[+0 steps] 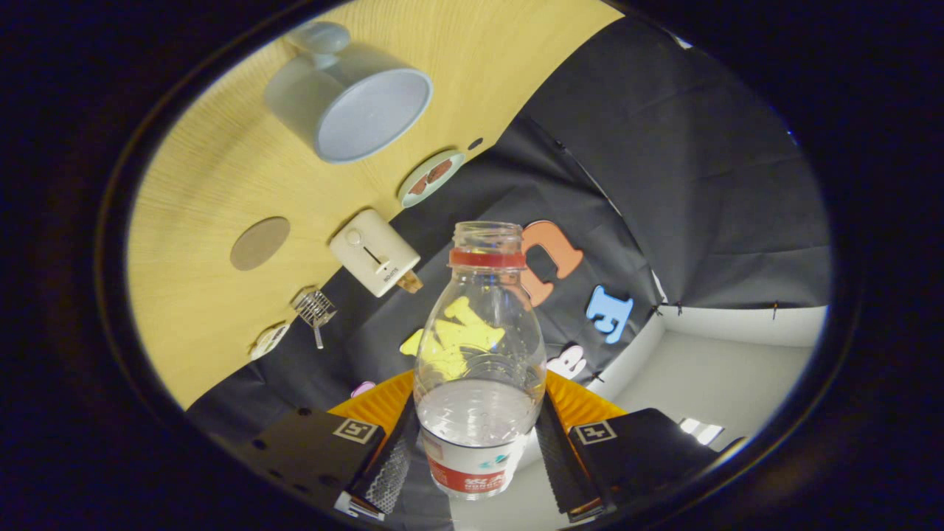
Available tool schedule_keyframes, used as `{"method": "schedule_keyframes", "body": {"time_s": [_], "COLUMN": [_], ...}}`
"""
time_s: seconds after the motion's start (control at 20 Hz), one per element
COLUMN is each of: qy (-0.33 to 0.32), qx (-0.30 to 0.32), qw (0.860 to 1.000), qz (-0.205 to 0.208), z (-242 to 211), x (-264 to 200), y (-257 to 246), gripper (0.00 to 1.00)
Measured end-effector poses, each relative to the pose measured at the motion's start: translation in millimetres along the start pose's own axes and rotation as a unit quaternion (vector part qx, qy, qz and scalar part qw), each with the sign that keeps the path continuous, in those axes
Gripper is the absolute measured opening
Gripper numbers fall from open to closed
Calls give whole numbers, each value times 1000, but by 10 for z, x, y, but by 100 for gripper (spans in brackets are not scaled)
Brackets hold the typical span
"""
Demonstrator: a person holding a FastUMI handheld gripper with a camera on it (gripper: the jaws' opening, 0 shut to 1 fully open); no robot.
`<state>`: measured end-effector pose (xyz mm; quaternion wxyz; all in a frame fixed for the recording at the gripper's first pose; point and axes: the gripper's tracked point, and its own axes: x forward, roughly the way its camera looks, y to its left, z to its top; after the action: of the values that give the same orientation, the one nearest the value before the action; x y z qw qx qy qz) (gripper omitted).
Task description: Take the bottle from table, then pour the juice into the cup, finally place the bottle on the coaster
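The gripper (478, 453), rolled sideways off the wooden table (214, 221), clenches the clear uncapped plastic bottle (479, 354) between both fingers. At 10 o'clock, well apart, the round brown coaster (259, 243); at 11, the pale grey cup (346, 99), open tabletop between them.

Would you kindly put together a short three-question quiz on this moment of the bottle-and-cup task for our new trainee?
1. True or false: the bottle is gripped between the two fingers of the gripper.
2. Which thing lies on the table between the round coaster and the booth's cloth wall? A) the cup B) the toaster C) the small plate
3. Fill in: the bottle's neck has no ____ on it.

Key: 1 true. 2 B. 3 cap; the mouth is open, with only a ring left below it.
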<state>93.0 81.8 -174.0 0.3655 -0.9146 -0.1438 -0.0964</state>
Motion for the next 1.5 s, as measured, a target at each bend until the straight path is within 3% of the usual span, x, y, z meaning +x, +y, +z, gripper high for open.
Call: {"method": "schedule_keyframes", "body": {"time_s": [0.2, 0.35, 0.5, 0.7, 1.0, 1.15, 1.25, 1.5], "qy": [3, 27, 55, 78, 114, 132, 144, 181], "qx": [18, 90, 221, 346, 528, 573, 612, 726], "qw": [1000, 995, 971, 929, 830, 797, 764, 642], "qz": [4, 36, 77, 102, 138, 140, 147, 170], "z": [-25, -113, -74, -3, 80, -30, -77, -207], "x": [-31, -20, -81, -198, -285, -225, -165, 66], "y": [81, 340, 621, 967, 1307, 1383, 1416, 1455], "gripper": [81, 82, 82, 82, 82, 82, 82, 82]}}
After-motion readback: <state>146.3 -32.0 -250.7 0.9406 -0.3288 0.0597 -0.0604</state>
